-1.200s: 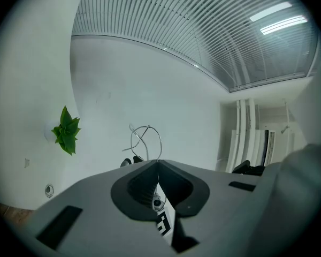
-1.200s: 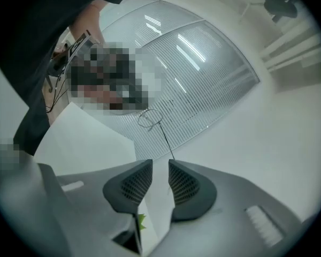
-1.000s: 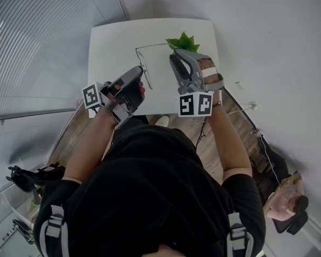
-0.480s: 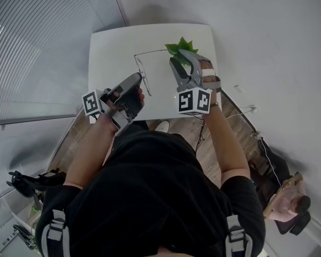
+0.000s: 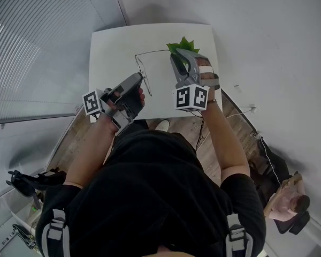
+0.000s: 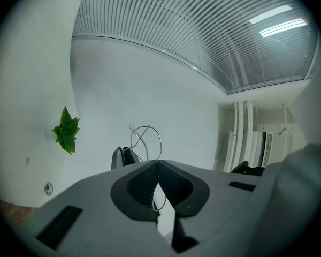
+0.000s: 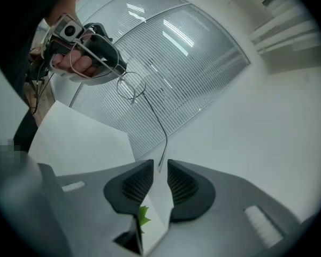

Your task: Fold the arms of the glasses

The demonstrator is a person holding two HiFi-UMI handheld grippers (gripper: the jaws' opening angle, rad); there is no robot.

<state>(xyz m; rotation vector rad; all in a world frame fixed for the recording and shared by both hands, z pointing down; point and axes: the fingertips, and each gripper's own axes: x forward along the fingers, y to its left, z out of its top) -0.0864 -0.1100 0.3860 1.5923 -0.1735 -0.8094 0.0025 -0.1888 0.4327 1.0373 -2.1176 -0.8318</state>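
White table [image 5: 112, 50], wire glasses [image 5: 142, 71], green plant [image 5: 183, 43]

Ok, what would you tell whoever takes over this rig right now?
Left gripper: shut on the glasses at the rim, held over the table.
Right gripper: fingers have just been closing, now narrowly apart; the arm tip sits at their gap, not pinched.
Done: glasses held up.
Left: fold this arm in; other arm unclear.
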